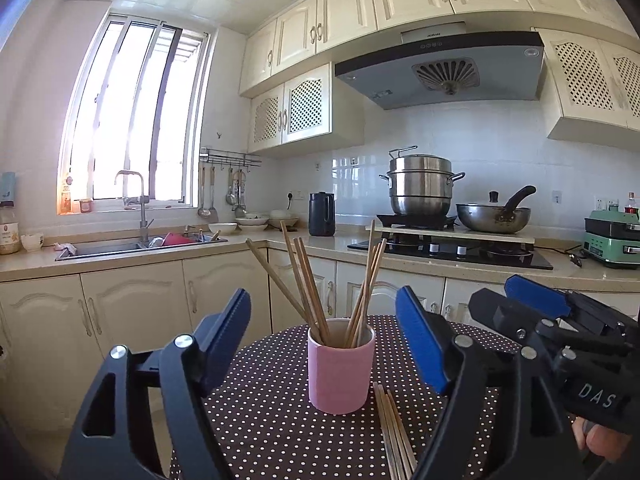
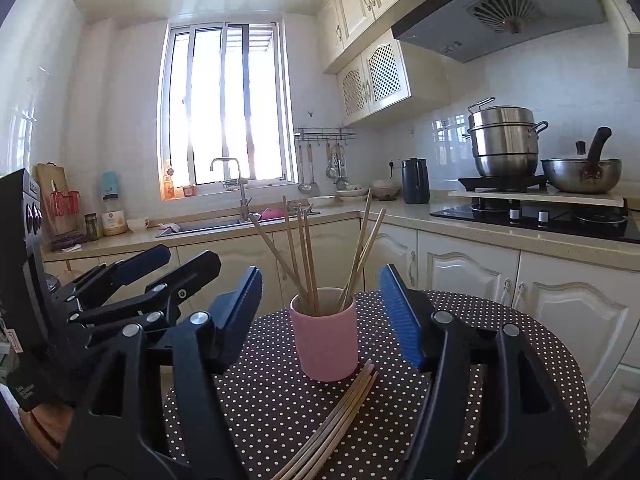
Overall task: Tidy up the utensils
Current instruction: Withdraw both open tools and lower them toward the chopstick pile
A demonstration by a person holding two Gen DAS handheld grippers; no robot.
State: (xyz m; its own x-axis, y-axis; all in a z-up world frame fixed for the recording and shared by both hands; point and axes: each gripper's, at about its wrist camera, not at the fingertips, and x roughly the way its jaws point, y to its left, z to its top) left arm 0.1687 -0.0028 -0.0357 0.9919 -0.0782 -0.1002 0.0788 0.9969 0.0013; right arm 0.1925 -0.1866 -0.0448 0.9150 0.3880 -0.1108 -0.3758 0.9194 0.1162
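Note:
A pink cup [image 1: 340, 366] stands upright on a round table with a brown polka-dot cloth [image 1: 272, 420]. Several wooden chopsticks [image 1: 308, 284] lean inside it. More loose chopsticks [image 1: 394, 436] lie on the cloth in front of the cup. My left gripper [image 1: 324, 340] is open and empty, its blue pads either side of the cup but nearer the camera. My right gripper [image 2: 320, 312] is open and empty too, facing the same cup [image 2: 325, 334]; the loose chopsticks [image 2: 340, 420] lie below it. Each gripper shows in the other's view, the right one [image 1: 552, 312] and the left one [image 2: 132, 276].
Behind the table run cream cabinets [image 1: 132, 312] and a counter with a sink [image 1: 132, 246], a dark kettle [image 1: 321, 214], a stove with a steamer pot [image 1: 420, 188] and wok [image 1: 494, 216], and a green appliance [image 1: 612, 236].

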